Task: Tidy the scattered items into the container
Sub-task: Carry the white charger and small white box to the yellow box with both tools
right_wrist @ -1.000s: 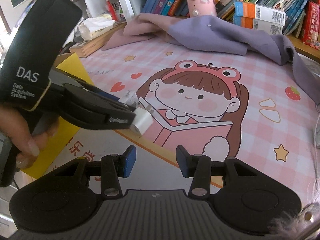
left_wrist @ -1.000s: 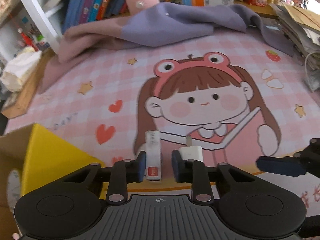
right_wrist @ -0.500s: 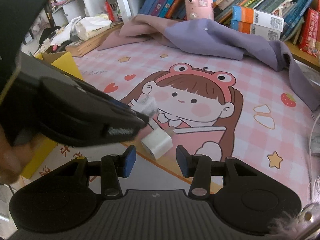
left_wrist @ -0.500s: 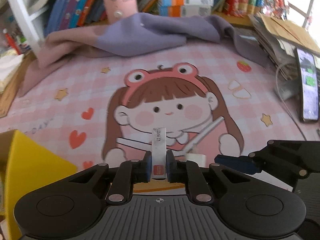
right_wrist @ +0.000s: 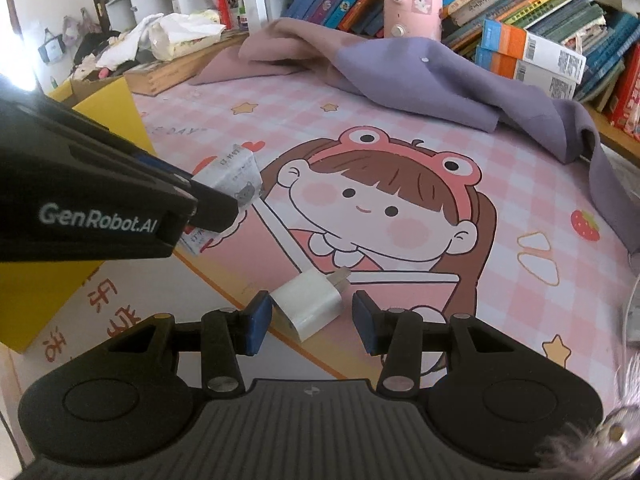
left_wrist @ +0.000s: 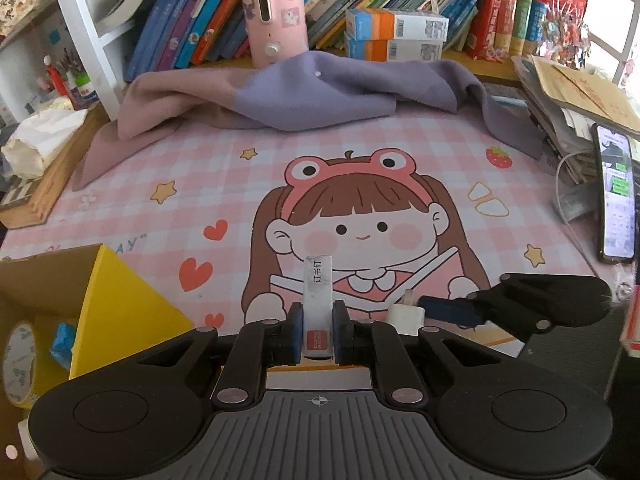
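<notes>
Left wrist view first: the left gripper (left_wrist: 318,330) is squeezed tight on a small box of staples (left_wrist: 318,300). The box stands long-way up between the blue pads, and its top end sticks out past the fingertips toward the cartoon girl on the pink mat (left_wrist: 360,168). It looks lifted clear of the mat. The yellow box (left_wrist: 120,308) sits down to the left of this gripper (a roll of tape and something blue already lie inside it). So the staples probably need to swing left and then get let go over that opening.

From the right wrist view, the right gripper (right_wrist: 312,316) has its jaws partly apart, and they have just been closing in. The white charger plug (right_wrist: 310,306) lies on the mat between the two blue pads. The left pad looks like it is touching or almost touching the plug's side, but the right pad (right_wrist: 366,320) has a clear gap, so nothing is pinched yet. The plug lies slanted, with its metal prongs pointing up and to the right, away from the gripper. Its long side runs crooked across the gap, not straight along the fingers, so the squeeze may turn it a bit as it closes.

The right hand is plainly nearer to the plug. The yellow box is off to the left, behind the left gripper's black arm.
</notes>
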Demonstrator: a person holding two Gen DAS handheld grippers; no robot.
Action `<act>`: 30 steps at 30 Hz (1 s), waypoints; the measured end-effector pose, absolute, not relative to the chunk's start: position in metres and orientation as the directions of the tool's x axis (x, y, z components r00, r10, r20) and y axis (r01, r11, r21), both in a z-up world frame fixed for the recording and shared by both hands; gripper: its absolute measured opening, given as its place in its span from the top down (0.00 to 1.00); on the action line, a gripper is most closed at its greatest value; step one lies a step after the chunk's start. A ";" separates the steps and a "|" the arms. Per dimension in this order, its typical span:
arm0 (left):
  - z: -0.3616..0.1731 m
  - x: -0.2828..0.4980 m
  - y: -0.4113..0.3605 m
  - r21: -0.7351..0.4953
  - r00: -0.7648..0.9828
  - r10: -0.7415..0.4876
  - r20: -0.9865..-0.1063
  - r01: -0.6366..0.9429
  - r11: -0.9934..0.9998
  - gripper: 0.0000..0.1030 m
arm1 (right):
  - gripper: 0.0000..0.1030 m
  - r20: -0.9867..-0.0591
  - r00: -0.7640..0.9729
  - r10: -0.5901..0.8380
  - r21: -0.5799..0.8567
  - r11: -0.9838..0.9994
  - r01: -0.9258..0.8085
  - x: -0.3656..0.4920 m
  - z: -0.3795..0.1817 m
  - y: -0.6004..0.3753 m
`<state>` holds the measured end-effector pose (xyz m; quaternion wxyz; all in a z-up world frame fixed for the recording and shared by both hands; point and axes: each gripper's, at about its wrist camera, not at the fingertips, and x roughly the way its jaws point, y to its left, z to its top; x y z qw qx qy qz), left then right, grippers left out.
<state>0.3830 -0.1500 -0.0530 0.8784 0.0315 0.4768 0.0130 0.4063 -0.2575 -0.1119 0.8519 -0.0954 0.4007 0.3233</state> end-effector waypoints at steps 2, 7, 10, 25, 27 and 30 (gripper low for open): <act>-0.051 0.380 -0.152 0.066 0.550 0.048 -0.834 0.012 0.998 0.87 | 0.66 -0.743 0.474 0.472 0.088 0.771 -0.630 0.406 -0.111 -0.257; -0.047 0.371 -0.158 0.051 0.561 0.027 -0.827 0.027 0.998 0.87 | 0.66 -0.735 0.485 0.474 0.101 0.784 -0.612 0.403 -0.104 -0.265; -0.044 0.363 -0.160 0.038 0.569 0.013 -0.823 0.032 0.999 0.87 | 0.66 -0.730 0.495 0.471 0.100 0.790 -0.605 0.398 -0.098 -0.270; -0.019 0.307 -0.157 -0.005 0.623 -0.043 -0.781 0.062 0.998 0.88 | 0.66 -0.677 0.565 0.471 0.092 0.816 -0.571 0.346 -0.060 -0.286; -0.018 0.299 -0.157 -0.021 0.630 -0.067 -0.774 0.080 0.997 0.88 | 0.66 -0.675 0.580 0.455 0.078 0.826 -0.558 0.339 -0.056 -0.289; -0.014 0.284 -0.157 -0.050 0.637 -0.112 -0.763 0.114 0.992 0.88 | 0.66 -0.671 0.604 0.430 0.055 0.841 -0.538 0.325 -0.050 -0.293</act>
